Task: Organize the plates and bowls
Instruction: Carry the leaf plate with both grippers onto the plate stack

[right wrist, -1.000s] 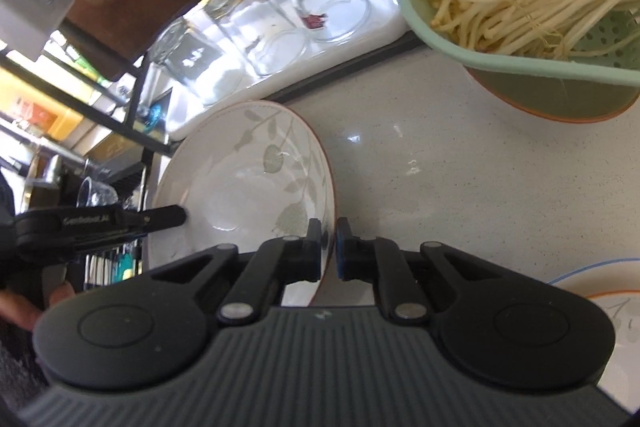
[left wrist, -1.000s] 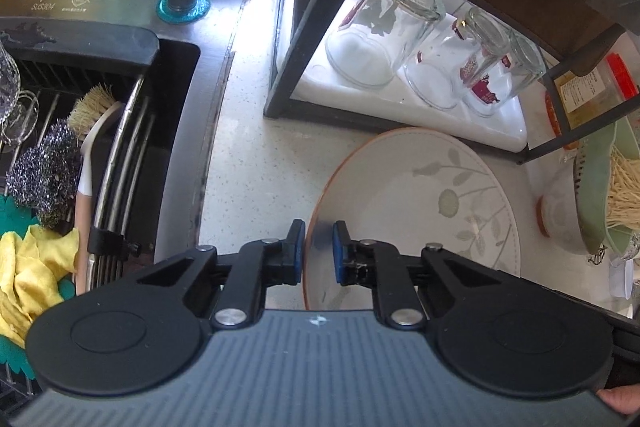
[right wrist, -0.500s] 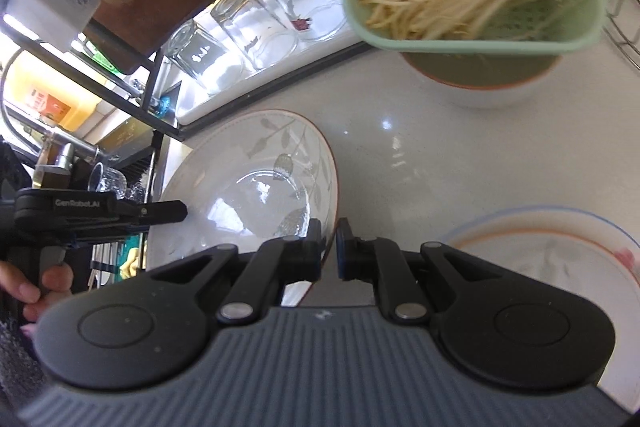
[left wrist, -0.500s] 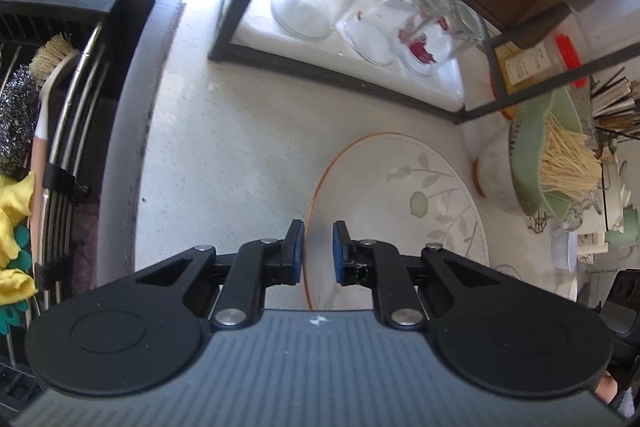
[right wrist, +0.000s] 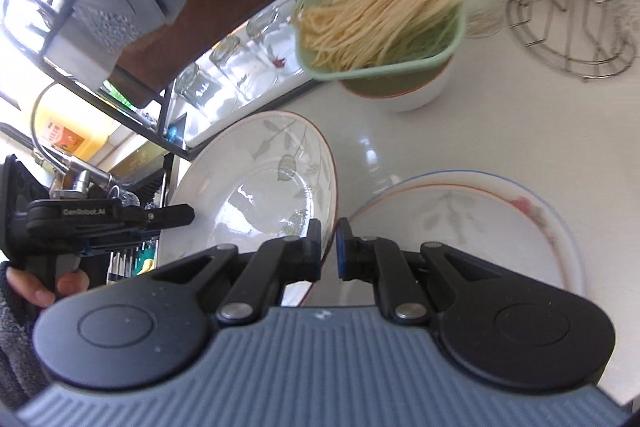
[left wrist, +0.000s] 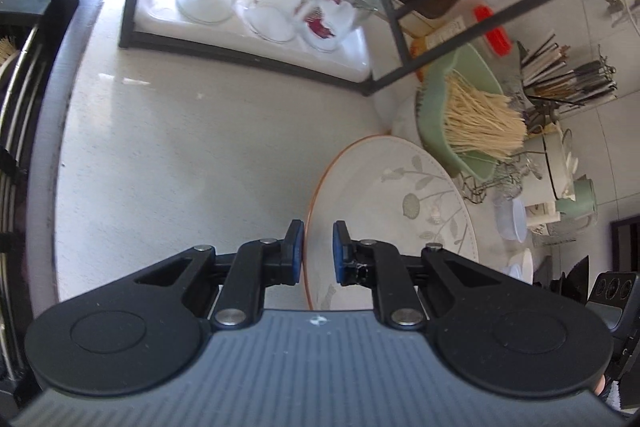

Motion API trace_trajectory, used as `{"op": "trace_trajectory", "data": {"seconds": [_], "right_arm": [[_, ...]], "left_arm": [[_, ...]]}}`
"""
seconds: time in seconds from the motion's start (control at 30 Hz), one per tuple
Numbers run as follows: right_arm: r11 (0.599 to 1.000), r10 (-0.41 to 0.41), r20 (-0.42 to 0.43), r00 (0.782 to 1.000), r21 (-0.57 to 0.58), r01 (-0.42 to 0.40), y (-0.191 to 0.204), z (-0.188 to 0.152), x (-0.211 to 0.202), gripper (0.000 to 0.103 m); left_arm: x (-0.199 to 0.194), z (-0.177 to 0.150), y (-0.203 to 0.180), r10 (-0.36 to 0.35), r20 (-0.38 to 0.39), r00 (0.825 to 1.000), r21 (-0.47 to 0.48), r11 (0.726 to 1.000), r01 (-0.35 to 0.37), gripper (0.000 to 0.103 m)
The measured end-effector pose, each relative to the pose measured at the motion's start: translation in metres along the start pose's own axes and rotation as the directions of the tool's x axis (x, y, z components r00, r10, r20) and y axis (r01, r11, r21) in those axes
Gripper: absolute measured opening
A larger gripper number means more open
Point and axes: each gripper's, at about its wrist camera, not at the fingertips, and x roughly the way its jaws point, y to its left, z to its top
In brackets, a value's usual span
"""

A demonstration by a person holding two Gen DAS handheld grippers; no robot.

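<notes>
Together, left gripper (left wrist: 314,247) and right gripper (right wrist: 328,247), angled downward, apparently clamp the leaf-patterned plate (right wrist: 256,183).

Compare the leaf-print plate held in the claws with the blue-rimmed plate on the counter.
The orange-rimmed white leaf-print plate is held tilted above the counter, both claws on its rim; the blue-rimmed white plate lies flat, untouched. The leaf-print plate has one orange edge line; the other has a blue outer line, an orange inner ring and a pink flower. Both are round, white, with grey leaf sprigs.
</notes>
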Motion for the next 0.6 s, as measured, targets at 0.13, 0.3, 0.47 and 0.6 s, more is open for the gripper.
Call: {"op": "trace_trajectory", "data": {"seconds": [0.13,0.3,0.47,0.6], "right_arm": [[1.0,-0.008,0.018,1.0,0.014,0.008,-0.013,-0.006,-0.016,0.01],[0.999,-0.008,0.021,1.0,0.045,0.007,-0.038,-0.015,-0.032,0.01],[0.998,0.003,-0.016,1.0,0.056,-0.003,-0.066,-0.022,-0.039,0.01],[0.998,0.015,-0.055,0.998,0.056,-0.012,-0.081,-0.028,-0.034,0.011]], "left_arm": [[0.004,-0.011,-0.022,-0.004,-0.003,1.0,0.03,1.0,0.004,0.017],[0.014,-0.019,-0.048,-0.003,-0.013,1.0,0.066,0.998,0.004,0.017],[0.029,-0.037,-0.064,0.019,-0.019,1.0,0.07,0.997,-0.018,0.017],[0.036,-0.053,-0.068,0.05,-0.019,0.999,0.046,0.998,-0.049,0.017]]}}
